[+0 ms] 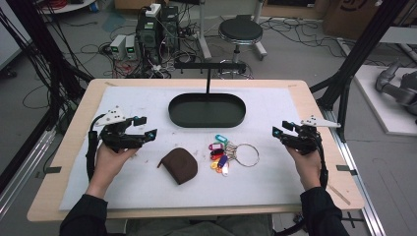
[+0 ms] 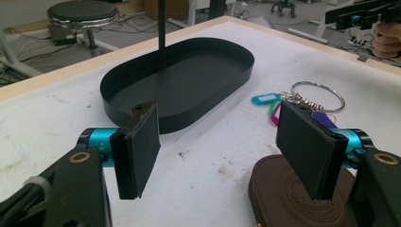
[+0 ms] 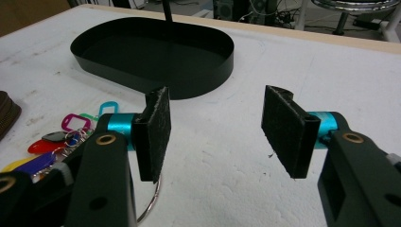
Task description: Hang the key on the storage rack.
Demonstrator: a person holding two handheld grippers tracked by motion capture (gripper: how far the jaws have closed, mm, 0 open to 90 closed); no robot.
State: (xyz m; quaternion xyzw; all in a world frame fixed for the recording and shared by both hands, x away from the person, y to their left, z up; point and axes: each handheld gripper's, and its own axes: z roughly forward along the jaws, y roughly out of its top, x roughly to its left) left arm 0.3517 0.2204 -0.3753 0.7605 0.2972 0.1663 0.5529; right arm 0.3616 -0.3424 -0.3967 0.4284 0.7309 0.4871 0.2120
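The oval tray (image 1: 207,110) is matte black; the zip pouch (image 1: 180,165) is dark brown with an embossed round stamp. The key tags (image 1: 220,153) on the silver ring (image 1: 245,154) are teal, pink, red, purple and yellow. Both grippers, left (image 1: 146,127) and right (image 1: 281,129), are black with turquoise collars behind black pads, on a white mat (image 1: 275,172) over a pale wood table (image 1: 74,123).

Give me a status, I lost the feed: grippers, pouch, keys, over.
Left gripper open, empty. Right gripper open, empty. Brown pouch and key bunch lie on the mat, untouched, near side of the black tray. Nothing in the way.
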